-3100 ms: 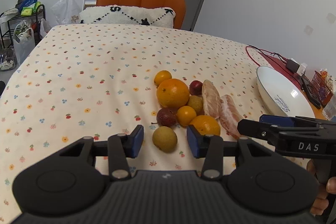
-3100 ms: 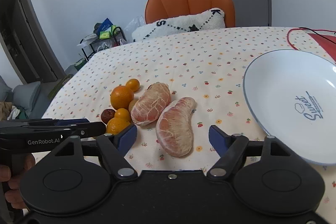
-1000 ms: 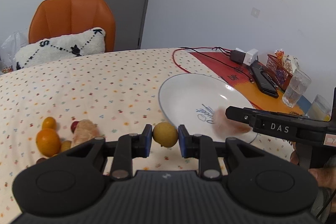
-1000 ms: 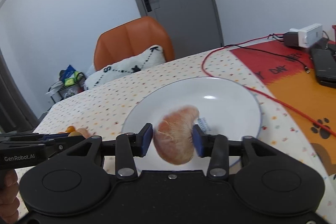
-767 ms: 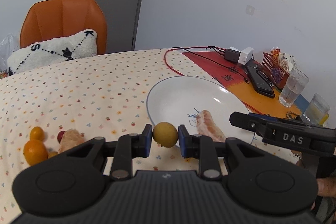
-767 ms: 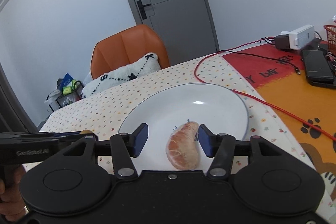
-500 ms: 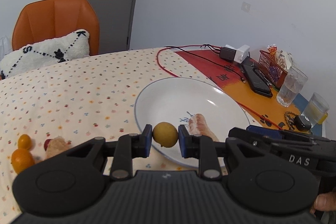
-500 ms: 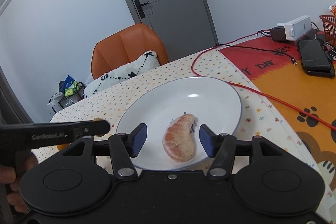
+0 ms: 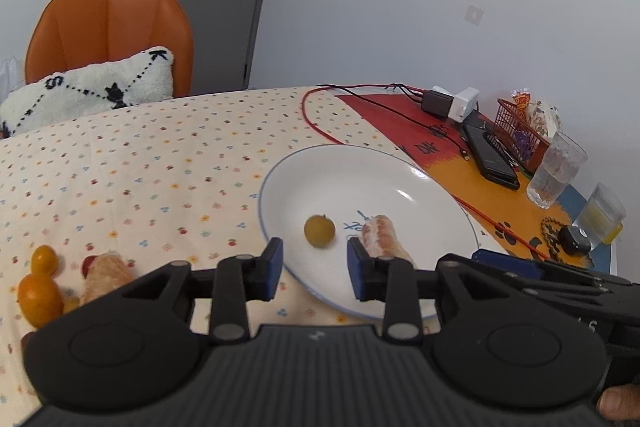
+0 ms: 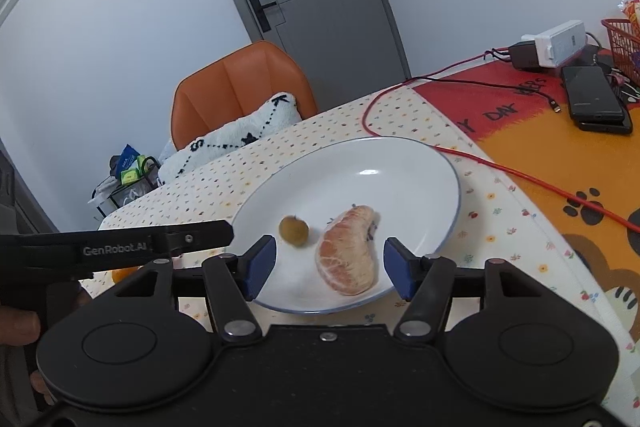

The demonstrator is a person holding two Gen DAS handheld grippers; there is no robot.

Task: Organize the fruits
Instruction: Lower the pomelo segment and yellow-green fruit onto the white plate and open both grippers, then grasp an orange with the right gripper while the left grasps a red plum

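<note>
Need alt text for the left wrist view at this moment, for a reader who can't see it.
A white plate on a dotted tablecloth holds a small yellow-green fruit and a peeled citrus segment; the left gripper is in front of it, jaws opening with nothing between them. More fruit lies at the far left, and the right gripper reaches in from the right.

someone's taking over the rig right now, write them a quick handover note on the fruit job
Left tool: jaws opening, nothing between them; the small yellow fruit lies free on the plate.
Right tool: jaws opening, empty, just in front of the pomelo segment it frames.
Done: those two fruits are on the plate, side by side, apart.
Left: the oranges, a second pomelo segment and a dark red fruit wait on the tablecloth, left of the plate.
</note>
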